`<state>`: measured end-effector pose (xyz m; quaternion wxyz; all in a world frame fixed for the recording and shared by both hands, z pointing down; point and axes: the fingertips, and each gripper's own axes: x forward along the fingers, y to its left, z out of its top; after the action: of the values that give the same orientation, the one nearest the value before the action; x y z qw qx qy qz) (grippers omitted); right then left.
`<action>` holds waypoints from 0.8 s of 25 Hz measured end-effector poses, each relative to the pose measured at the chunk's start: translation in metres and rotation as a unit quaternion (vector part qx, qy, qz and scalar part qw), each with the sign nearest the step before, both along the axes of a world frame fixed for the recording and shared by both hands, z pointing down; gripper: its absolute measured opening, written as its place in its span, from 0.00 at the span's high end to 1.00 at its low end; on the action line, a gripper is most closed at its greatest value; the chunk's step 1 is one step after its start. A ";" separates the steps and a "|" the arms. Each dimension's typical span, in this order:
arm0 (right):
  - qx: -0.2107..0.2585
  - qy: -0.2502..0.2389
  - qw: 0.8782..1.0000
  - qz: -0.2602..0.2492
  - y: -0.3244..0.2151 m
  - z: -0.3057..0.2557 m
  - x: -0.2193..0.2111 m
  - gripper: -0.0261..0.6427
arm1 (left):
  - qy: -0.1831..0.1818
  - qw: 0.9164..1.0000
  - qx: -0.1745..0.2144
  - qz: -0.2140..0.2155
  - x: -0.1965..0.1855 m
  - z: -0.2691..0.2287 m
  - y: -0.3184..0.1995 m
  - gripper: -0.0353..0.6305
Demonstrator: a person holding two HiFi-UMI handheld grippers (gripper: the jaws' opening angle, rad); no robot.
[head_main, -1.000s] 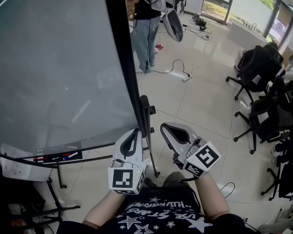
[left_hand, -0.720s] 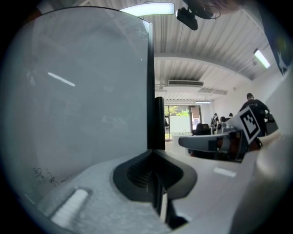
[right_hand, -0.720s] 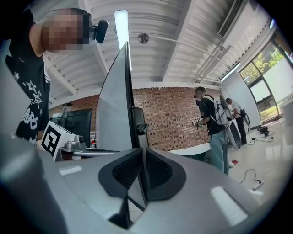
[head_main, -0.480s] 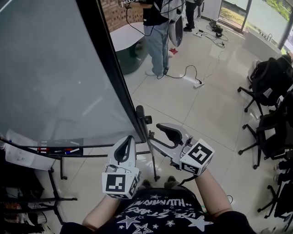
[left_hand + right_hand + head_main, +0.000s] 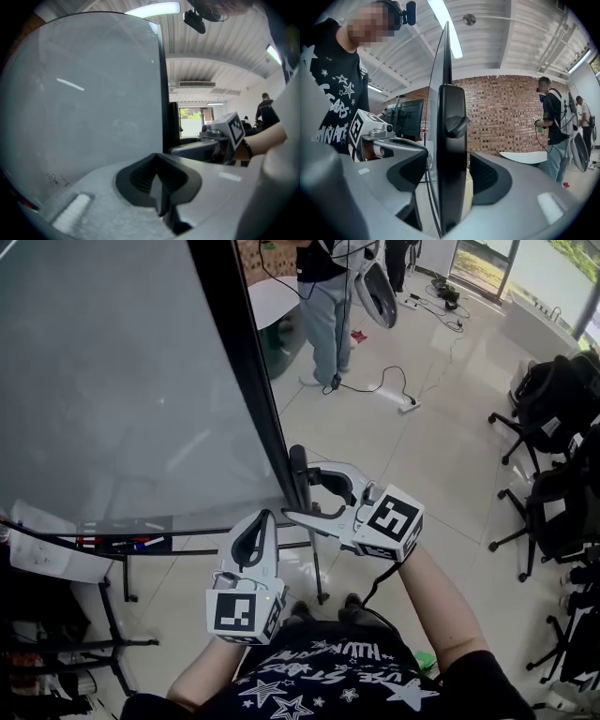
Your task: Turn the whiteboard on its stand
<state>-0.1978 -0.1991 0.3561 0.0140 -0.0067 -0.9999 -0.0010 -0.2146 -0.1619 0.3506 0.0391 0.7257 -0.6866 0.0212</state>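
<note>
Now the right gripper (image 5: 302, 493), whose jaws have just been opening wide, straddles the stand's black upright (image 5: 451, 159) at the right edge of the whiteboard (image 5: 122, 381) without pressing it, apparently placed to seize and swing the panel. The left gripper (image 5: 260, 526), jaws together and empty, hangs near the board's lower corner, seemingly in reserve.

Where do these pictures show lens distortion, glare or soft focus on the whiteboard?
Left gripper view: the whiteboard bulges like a barrel and bears a bright streak of glare. Right gripper view: its edge-on frame bows, and the ceiling lamp is overexposed. Head view: sharp, with only faint pale reflections on the whiteboard.
</note>
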 end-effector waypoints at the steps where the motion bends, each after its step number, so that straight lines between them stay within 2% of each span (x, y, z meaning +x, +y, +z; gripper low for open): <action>1: 0.000 0.003 1.000 -0.002 0.001 -0.001 -0.003 0.52 | -0.001 1.000 -0.001 0.003 -0.001 0.001 0.000 0.94; 4: -0.004 0.012 1.000 0.004 -0.003 0.001 -0.009 0.55 | -0.004 1.000 0.001 0.015 -0.004 0.004 -0.001 0.94; 8: 0.003 0.006 1.000 0.011 -0.008 -0.001 -0.012 0.69 | -0.002 1.000 0.002 0.016 -0.006 -0.001 -0.003 0.94; 14: 0.009 0.022 0.999 -0.022 -0.006 0.000 -0.017 0.70 | -0.002 1.000 0.004 0.011 -0.014 -0.001 0.001 0.94; 20: 0.008 0.021 1.000 -0.017 -0.007 0.001 -0.015 0.70 | -0.005 1.000 0.010 0.003 -0.019 -0.003 0.000 0.94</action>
<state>-0.2133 -0.2065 0.3571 0.0355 -0.0235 -0.9991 -0.0093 -0.2332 -0.1616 0.3473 0.0279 0.7284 -0.6844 0.0179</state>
